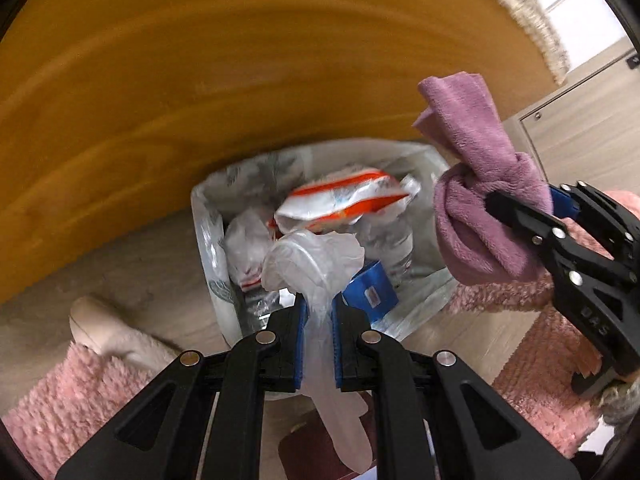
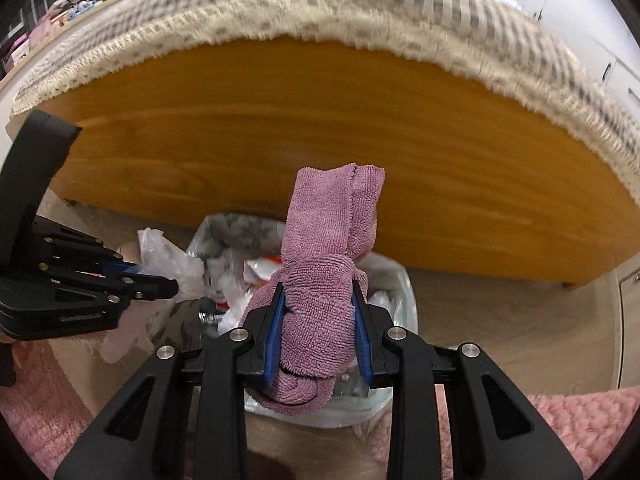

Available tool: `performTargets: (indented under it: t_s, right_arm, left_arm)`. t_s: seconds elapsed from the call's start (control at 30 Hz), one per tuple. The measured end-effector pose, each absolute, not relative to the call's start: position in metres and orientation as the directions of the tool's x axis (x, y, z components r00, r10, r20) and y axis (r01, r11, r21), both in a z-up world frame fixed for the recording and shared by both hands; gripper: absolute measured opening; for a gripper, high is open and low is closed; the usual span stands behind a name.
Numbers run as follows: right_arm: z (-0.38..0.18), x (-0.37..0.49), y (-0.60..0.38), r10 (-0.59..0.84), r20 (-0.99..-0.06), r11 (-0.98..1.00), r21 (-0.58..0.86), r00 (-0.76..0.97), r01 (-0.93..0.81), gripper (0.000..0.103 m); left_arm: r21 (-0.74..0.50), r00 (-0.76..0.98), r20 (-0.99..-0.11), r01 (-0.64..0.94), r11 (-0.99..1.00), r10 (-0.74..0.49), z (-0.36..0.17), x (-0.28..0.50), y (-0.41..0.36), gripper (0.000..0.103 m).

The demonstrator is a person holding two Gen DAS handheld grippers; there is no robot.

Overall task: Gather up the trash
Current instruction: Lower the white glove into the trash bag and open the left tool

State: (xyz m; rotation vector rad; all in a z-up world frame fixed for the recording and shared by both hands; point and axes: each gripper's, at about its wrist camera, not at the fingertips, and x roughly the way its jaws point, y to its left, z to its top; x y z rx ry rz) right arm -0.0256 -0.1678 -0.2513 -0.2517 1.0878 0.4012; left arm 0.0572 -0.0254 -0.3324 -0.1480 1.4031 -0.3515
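A bin lined with a clear patterned bag (image 1: 208,216) stands on the floor against a wooden bed side. It holds an orange-and-white wrapper (image 1: 344,200), a blue packet (image 1: 372,292) and crumpled plastic. My left gripper (image 1: 319,304) hangs just over the bin, shut on a translucent white plastic bag (image 1: 316,256) that bunches out beyond the pads. At the bin's right side my right gripper (image 1: 528,204) is shut on a folded purple cloth (image 1: 472,152). In the right wrist view the purple cloth (image 2: 332,224) sticks up from the right gripper (image 2: 317,286) above the bin (image 2: 404,304), with the left gripper (image 2: 156,280) at the left.
The orange wooden bed side (image 1: 240,80) rises right behind the bin, under a fringed checked blanket (image 2: 320,12). Pink shaggy rug (image 1: 60,400) lies on both sides in front. A pale slipper (image 1: 100,328) rests left of the bin. A beige cabinet (image 1: 580,120) stands at the right.
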Motion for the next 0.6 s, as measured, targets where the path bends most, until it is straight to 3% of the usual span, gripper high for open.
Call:
performTargets:
  t_s: [0.23,0.6]
  right_arm:
    - [-0.276,-0.014,-0.166,0.159,-0.931,0.904,0.004,0.328,-0.427,0.03]
    - [-0.288,-0.005,-0.159,0.131,-0.957,0.911,0.012,0.26,-0.413,0.03]
  left_arm:
    - [-0.325,0.021,-0.945,0.075,0.943,-0.327,-0.365,0.064,-0.027,0.008]
    - [-0.297,0.005,-0.954,0.064,0.953,-0.298,-0.373,0.066,-0.027,0.008]
